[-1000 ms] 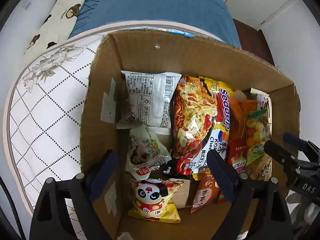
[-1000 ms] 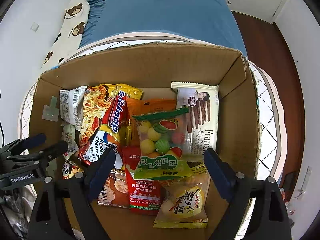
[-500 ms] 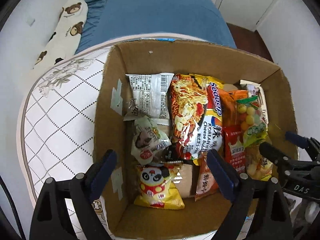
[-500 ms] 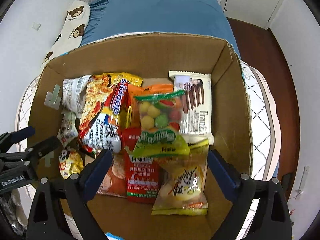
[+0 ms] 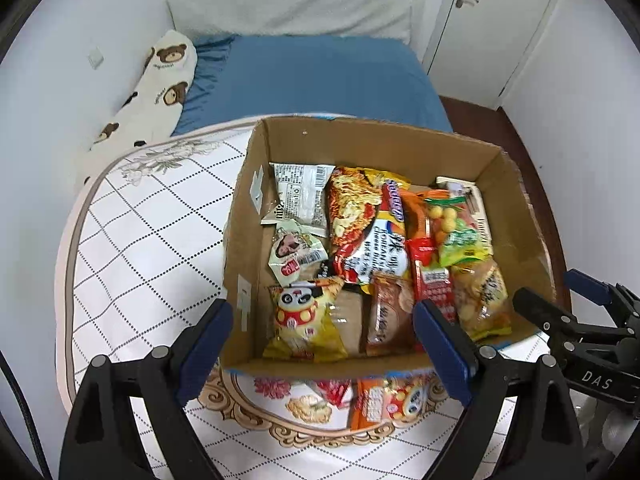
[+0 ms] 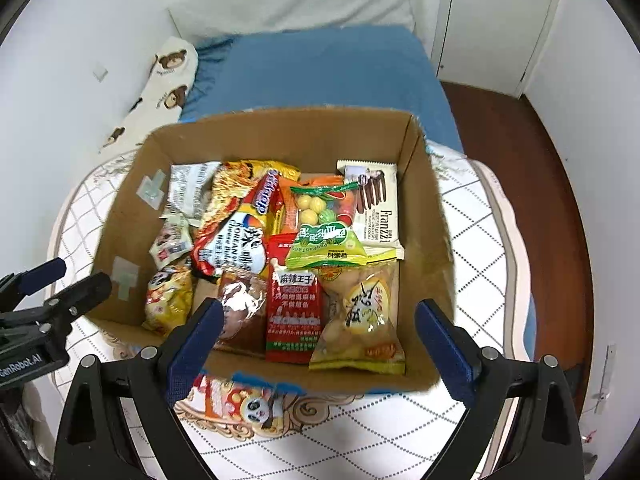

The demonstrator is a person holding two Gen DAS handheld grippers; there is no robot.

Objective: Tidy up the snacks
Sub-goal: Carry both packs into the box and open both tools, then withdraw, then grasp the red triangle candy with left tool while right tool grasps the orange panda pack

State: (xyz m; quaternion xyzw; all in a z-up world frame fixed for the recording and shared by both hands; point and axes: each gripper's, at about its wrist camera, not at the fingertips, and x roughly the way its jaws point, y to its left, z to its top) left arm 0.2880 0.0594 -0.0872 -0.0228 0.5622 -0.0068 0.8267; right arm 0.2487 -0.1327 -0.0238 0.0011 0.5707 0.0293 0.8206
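Observation:
An open cardboard box (image 5: 376, 140) (image 6: 280, 132) stands on a quilted white table and holds several snack packets: a Sedaap noodle pack (image 5: 360, 224) (image 6: 236, 224), a panda bag (image 5: 304, 320), a red packet (image 6: 294, 312), a green candy bag (image 6: 324, 228), a Franzzi biscuit pack (image 6: 376, 204). An orange panda snack packet (image 5: 384, 400) (image 6: 236, 400) lies on the table outside the box's near wall. My left gripper (image 5: 324, 352) is open and empty, above the box's near edge. My right gripper (image 6: 316, 344) is open and empty over the near wall; it also shows in the left wrist view (image 5: 560, 304).
The table (image 5: 140, 248) has a round edge at left and right. Behind it are a blue bed (image 5: 312, 76), a bear-print pillow (image 5: 156, 84) and white doors (image 5: 492, 28). Brown floor (image 6: 520, 168) lies to the right.
Both grippers have pulled back and up from the box. The box looks smaller, and the table and the orange packet in front of it have come into view.

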